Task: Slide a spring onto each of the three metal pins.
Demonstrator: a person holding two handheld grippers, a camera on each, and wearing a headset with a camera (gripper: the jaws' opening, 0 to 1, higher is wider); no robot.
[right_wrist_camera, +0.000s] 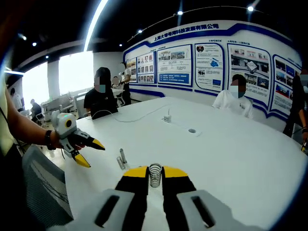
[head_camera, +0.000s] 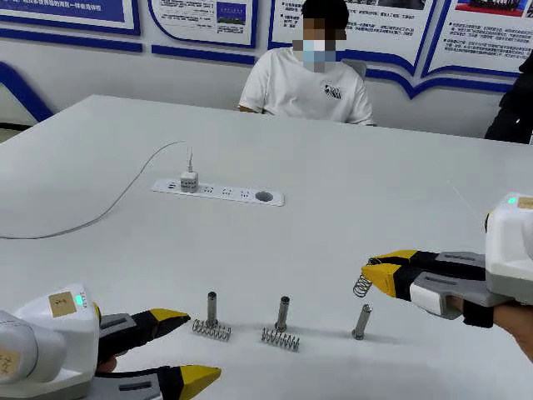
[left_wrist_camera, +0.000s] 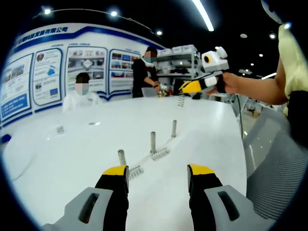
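Three short metal pins stand upright in a row on the white table (head_camera: 350,192): left pin (head_camera: 211,307), middle pin (head_camera: 283,312), right pin (head_camera: 362,321). None carries a spring. One spring (head_camera: 211,330) lies at the foot of the left pin, and another spring (head_camera: 280,339) lies by the middle pin. My right gripper (head_camera: 371,273) hovers just above and right of the right pin, shut on a third spring (right_wrist_camera: 154,174) that hangs at its tips (head_camera: 361,286). My left gripper (head_camera: 193,346) is open near the left pin, with nothing between its jaws (left_wrist_camera: 158,169).
A white power strip (head_camera: 218,192) with a plugged-in charger (head_camera: 189,181) and a trailing cable (head_camera: 108,212) lies mid-table. A person (head_camera: 308,83) sits at the far side. A grey chair (left_wrist_camera: 269,163) stands at the near edge.
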